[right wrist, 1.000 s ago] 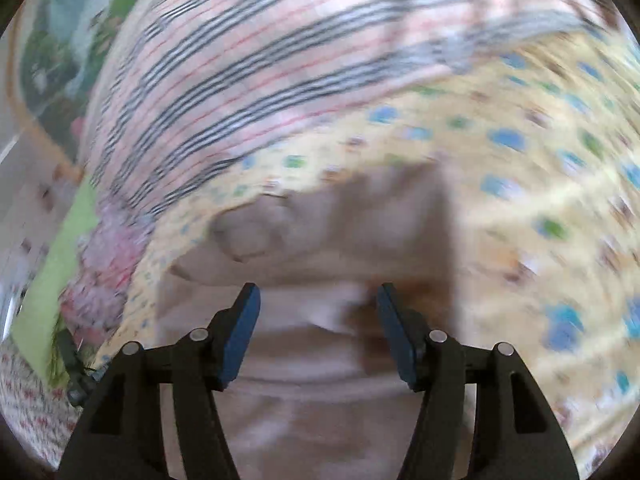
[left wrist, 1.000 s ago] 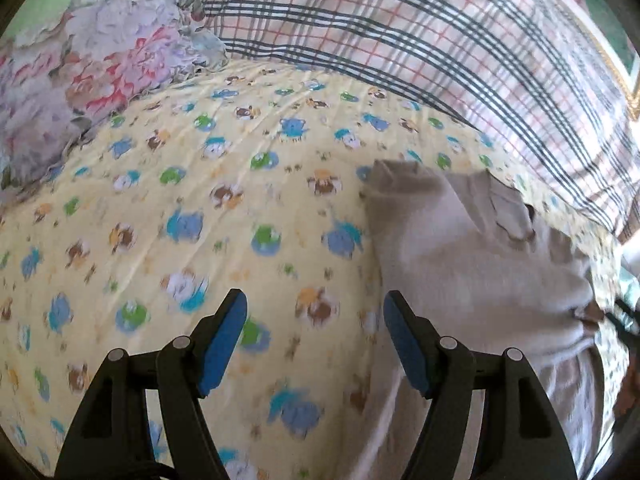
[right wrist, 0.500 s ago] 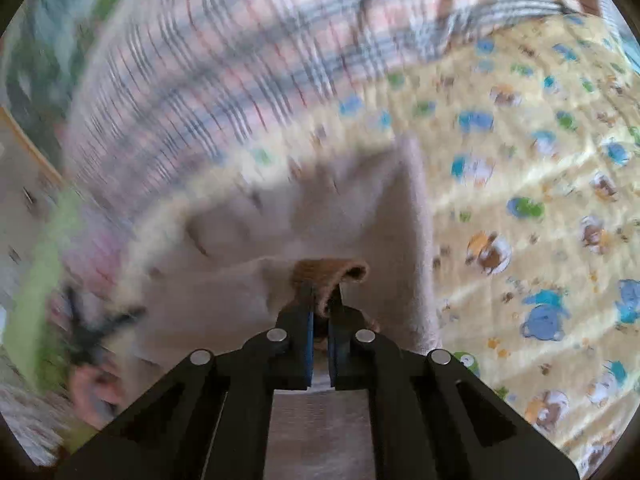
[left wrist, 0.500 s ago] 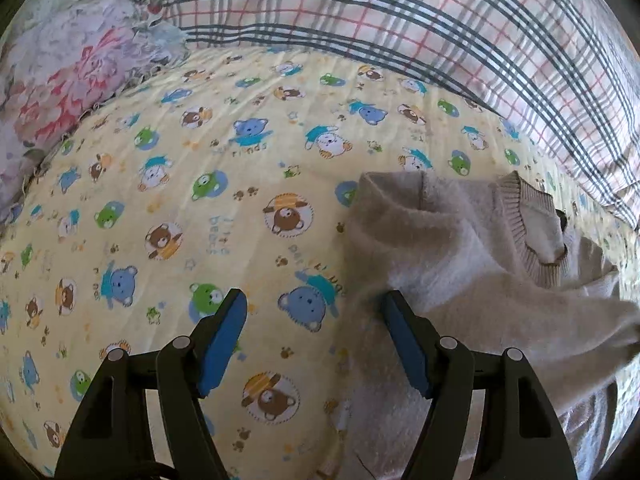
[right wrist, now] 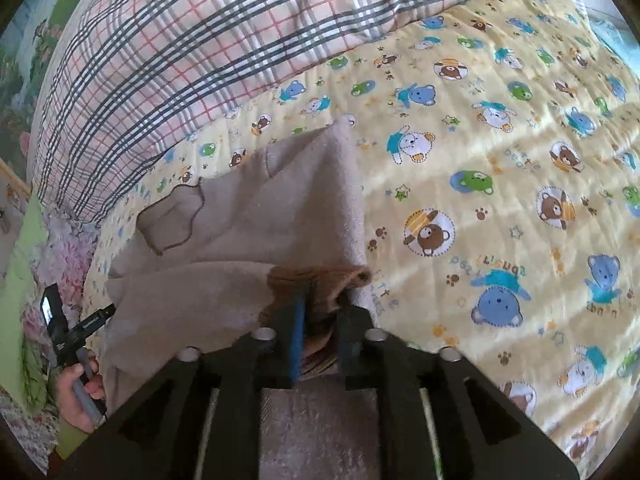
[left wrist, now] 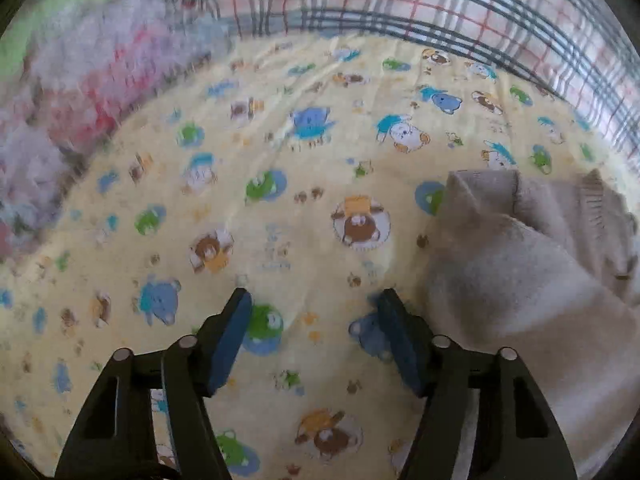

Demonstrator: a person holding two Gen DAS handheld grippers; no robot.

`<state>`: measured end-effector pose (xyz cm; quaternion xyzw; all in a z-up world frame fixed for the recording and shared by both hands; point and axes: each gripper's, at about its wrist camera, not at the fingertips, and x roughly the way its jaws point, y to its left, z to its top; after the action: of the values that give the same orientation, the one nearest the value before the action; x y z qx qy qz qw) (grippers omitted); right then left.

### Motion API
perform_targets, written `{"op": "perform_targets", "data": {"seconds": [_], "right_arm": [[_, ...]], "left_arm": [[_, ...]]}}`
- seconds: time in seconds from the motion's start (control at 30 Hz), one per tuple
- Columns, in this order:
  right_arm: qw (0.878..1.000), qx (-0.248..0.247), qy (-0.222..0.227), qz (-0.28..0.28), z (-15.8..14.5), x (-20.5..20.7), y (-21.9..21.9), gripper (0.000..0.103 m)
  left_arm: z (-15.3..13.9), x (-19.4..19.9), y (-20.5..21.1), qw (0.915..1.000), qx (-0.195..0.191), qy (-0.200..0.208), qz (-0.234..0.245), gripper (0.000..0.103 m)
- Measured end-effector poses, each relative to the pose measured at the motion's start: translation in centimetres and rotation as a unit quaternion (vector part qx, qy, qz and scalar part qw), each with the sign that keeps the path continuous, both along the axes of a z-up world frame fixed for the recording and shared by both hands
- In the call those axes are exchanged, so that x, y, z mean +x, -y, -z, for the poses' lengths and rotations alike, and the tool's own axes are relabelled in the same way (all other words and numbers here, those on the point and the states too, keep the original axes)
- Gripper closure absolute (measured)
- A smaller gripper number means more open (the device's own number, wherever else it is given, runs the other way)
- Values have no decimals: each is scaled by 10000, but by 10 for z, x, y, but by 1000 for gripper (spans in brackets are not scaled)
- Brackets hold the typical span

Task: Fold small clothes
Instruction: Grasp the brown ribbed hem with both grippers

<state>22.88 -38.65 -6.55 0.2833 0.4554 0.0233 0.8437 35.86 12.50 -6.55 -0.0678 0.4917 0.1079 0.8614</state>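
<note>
A small beige sweater (right wrist: 256, 216) is seen lying on a bed covered by a yellow bear-print sheet (right wrist: 500, 160), just below a plaid quilt (right wrist: 168, 48); in the left wrist view the sweater (left wrist: 520, 272) occupies the right side, its folded edge just beside the right finger of the left gripper (left wrist: 316, 316). The left gripper is held spread over bare sheet (left wrist: 280, 200), nothing between its blue pads; its jaws have just been closing somewhat, and since half a second ago it has been shifted leftward, off the sweater's edge, with the background blurred. The right gripper (right wrist: 316, 312) is recorded with a brown ribbed cuff (right wrist: 320, 280) of the sweater between its pads; half a second ago the jaws were pressed tight together on that cuff, and they have just been opening, a gap now being visible beside the left pad; whether the cuff is gripped cannot be told for certain. A hand (right wrist: 80, 392) holding the other tool's handle is seen at the lower left of the right wrist view.
</note>
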Motion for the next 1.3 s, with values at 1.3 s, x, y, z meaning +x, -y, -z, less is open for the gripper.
{"op": "perform_targets", "data": {"seconds": [1.3], "right_arm": [[9952,504,467,-693,-5,-317,-1,41]], "left_arm": [[18,-395,19,9673,-1824,-202,1754,29]]}}
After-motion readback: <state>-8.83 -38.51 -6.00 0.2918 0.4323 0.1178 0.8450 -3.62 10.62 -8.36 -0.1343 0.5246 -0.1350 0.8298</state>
